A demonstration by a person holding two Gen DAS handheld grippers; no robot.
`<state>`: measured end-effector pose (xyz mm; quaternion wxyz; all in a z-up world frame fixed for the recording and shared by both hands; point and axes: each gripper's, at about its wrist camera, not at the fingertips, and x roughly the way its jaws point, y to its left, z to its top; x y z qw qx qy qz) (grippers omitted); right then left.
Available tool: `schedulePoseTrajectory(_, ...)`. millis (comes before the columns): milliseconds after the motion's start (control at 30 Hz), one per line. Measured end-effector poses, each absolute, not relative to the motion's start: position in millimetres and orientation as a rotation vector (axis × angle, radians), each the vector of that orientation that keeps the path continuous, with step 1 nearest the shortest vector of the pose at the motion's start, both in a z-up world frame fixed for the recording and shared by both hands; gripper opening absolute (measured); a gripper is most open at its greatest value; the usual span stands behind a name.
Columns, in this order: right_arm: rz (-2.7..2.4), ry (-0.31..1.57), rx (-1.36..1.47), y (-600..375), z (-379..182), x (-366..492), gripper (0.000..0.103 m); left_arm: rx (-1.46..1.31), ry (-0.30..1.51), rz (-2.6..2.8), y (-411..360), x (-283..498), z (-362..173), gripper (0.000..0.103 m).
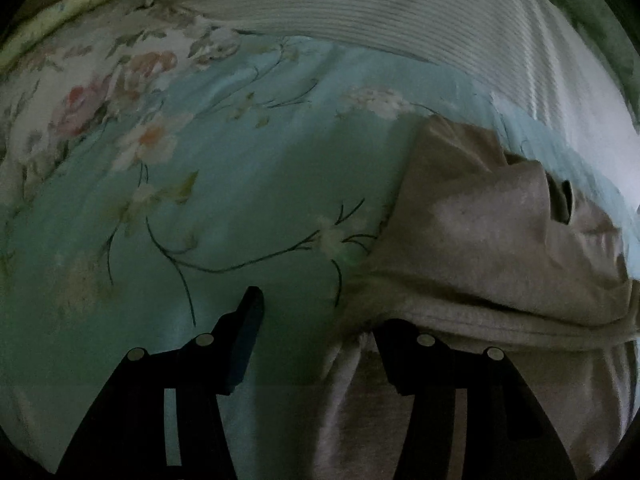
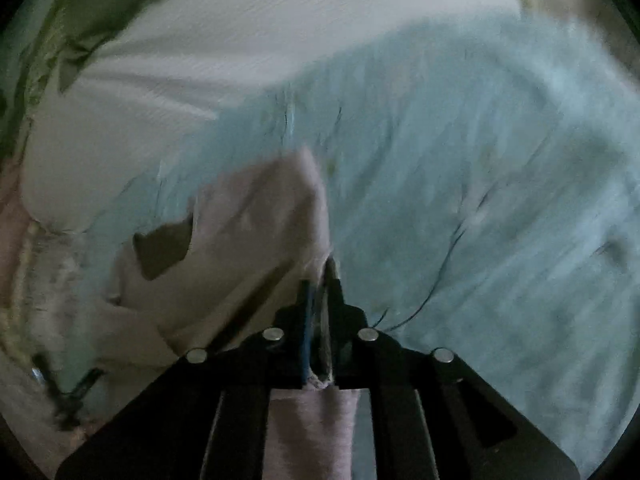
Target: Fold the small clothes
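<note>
Right now the beige garment [image 1: 492, 248] lies crumpled on the pale blue floral bedsheet [image 1: 224, 184], filling the lower right of the left wrist view. Its near edge drapes over one finger of the left gripper [image 1: 316, 320], whose jaws stand well apart and pinch nothing. In the blurred right wrist view the right gripper [image 2: 319, 276] has its jaws nearly together, clamped on a fold of that garment [image 2: 256, 216] at frame centre. A ribbed white cover [image 1: 360, 4] crosses the top.
</note>
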<state>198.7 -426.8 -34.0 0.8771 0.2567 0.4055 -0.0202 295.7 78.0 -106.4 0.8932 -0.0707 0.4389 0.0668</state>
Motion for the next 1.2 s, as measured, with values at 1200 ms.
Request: schedulePoseTrajectory(1200, 0.912, 0.984, 0.754, -95.1, -61.2, 445.9, 0.075, -0.391, 0.837, 0.129, 118.4, 267.0, -111.3, 0.053)
